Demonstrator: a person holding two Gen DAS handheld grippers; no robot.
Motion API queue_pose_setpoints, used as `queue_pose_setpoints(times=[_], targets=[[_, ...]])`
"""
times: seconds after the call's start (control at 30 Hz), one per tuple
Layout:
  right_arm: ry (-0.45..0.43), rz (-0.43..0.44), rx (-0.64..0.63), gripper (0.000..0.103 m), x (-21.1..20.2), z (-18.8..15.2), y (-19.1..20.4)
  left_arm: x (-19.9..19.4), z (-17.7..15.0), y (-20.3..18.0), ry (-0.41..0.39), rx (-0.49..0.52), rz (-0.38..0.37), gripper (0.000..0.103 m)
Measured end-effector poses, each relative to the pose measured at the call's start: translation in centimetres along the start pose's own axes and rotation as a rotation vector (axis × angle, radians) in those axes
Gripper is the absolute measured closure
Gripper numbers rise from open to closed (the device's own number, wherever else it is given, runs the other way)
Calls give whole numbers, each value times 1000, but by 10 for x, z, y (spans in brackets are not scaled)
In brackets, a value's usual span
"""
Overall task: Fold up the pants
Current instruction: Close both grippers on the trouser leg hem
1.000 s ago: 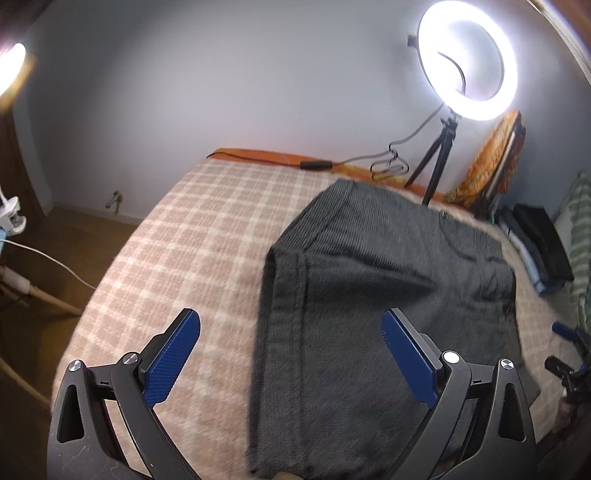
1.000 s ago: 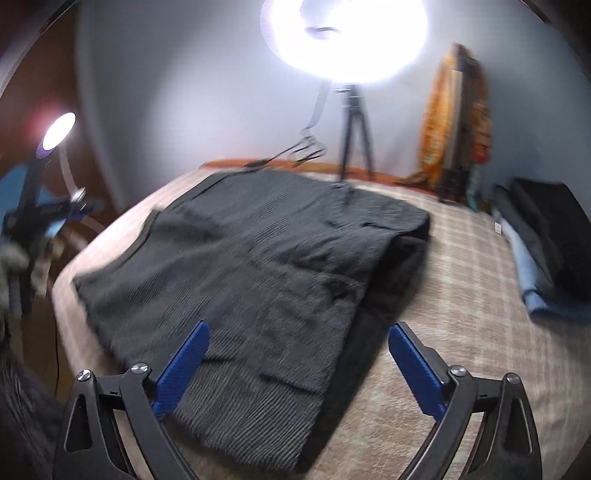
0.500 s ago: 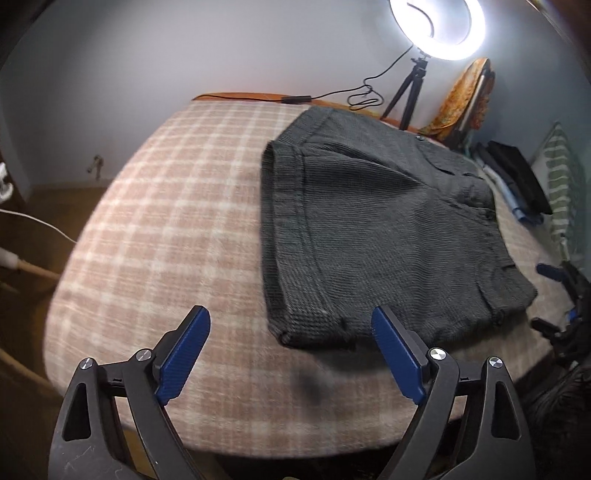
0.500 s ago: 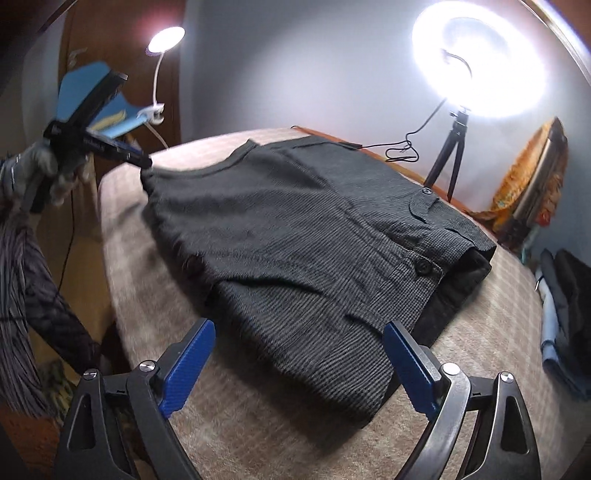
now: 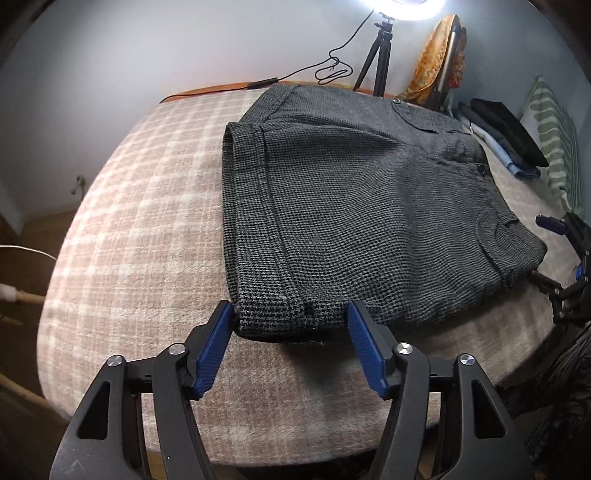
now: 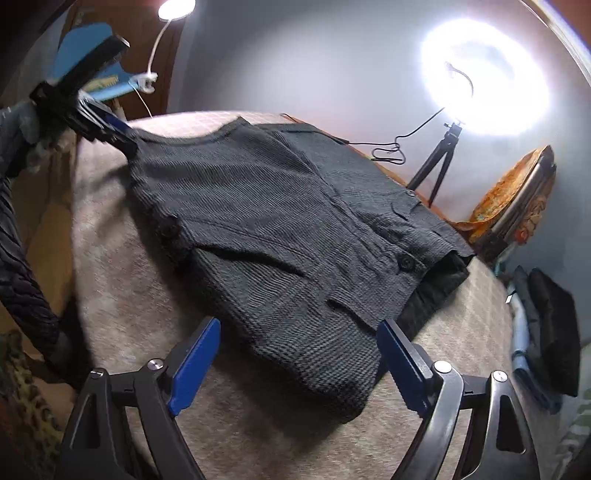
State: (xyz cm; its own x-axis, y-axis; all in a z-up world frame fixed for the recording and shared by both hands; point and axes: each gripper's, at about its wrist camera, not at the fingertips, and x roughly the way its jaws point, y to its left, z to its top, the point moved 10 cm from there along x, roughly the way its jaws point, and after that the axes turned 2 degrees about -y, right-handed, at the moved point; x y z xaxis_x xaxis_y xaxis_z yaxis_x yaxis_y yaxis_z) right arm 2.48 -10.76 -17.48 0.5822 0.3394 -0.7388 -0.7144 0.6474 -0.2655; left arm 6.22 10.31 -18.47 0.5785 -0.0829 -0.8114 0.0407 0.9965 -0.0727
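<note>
Dark grey checked pants (image 5: pixel 354 206) lie folded into a flat stack on the plaid bed cover (image 5: pixel 140 206). My left gripper (image 5: pixel 290 314) is open, its blue fingers either side of the stack's near left corner, low at the bed's front edge. My right gripper (image 6: pixel 297 332) is open at the stack's near right waistband corner (image 6: pixel 332 354), just over it. In the right wrist view the left gripper (image 6: pixel 110 129) shows at the pants' far corner (image 6: pixel 155 155). The right gripper (image 5: pixel 565 258) shows at the right edge of the left wrist view.
A ring light on a tripod (image 6: pixel 443 155) stands behind the bed with a cable (image 5: pixel 332 70). An orange patterned cloth (image 5: pixel 436 66) leans on the wall. Folded dark and blue clothes (image 5: pixel 506 133) and a striped pillow (image 5: pixel 554 129) lie at the right. A clip lamp (image 6: pixel 173 11) is at the left.
Both grippers pulled back from over the pants and dropped low to the bed's front edge. They now straddle the near corners of the stack. The left jaws have narrowed but stay open.
</note>
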Motion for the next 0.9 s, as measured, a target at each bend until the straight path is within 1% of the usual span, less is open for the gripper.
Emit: queue_pose_setpoints(times=[0.03, 0.07, 0.1, 0.13, 0.17, 0.2, 0.23, 0.27, 0.33, 0.37, 0.43, 0.5, 0.63, 0.7, 0.77, 0.83, 0.9], targets=[[2, -11, -9, 20, 2, 0, 0, 2, 0, 2, 6, -2, 10, 48], [2, -18, -17, 21, 3, 1, 1, 3, 0, 3, 9, -8, 15, 50], [1, -25, -26, 24, 4, 2, 2, 4, 1, 5, 7, -15, 21, 56], [-1, -34, -41, 28, 5, 4, 3, 3, 4, 6, 1, -18, 28, 65], [-4, -40, -59, 30, 5, 5, 5, 1, 6, 8, -10, -20, 30, 69], [-6, -51, -84, 36, 6, 8, 7, 0, 9, 9, -21, -28, 22, 74], [-7, -56, -97, 44, 6, 9, 8, -1, 11, 9, -30, -44, 5, 75], [-5, -52, -103, 48, 8, 10, 9, -2, 13, 10, -34, -56, -6, 76], [0, -28, -103, 68, 9, 13, 11, -3, 17, 10, -43, -78, -18, 76], [0, -12, -96, 70, 9, 14, 12, -4, 19, 11, -52, -92, -31, 76], [-8, -11, -90, 79, 7, 18, 12, -8, 27, 10, -78, -116, -60, 76], [-24, -9, -79, 84, 3, 24, 10, -12, 34, 9, -102, -128, -73, 77], [-61, -11, -27, 89, -6, 36, 1, -15, 46, 6, -134, -154, -108, 78], [-81, -9, 10, 89, -11, 45, -7, -19, 52, 6, -155, -167, -118, 79], [-101, -7, 43, 91, -14, 54, -16, -24, 62, 5, -190, -185, -145, 81], [-117, -21, 59, 92, -17, 63, -23, -29, 75, 5, -226, -201, -165, 82], [-133, -28, 85, 92, -19, 72, -32, -30, 86, 4, -244, -203, -182, 82]])
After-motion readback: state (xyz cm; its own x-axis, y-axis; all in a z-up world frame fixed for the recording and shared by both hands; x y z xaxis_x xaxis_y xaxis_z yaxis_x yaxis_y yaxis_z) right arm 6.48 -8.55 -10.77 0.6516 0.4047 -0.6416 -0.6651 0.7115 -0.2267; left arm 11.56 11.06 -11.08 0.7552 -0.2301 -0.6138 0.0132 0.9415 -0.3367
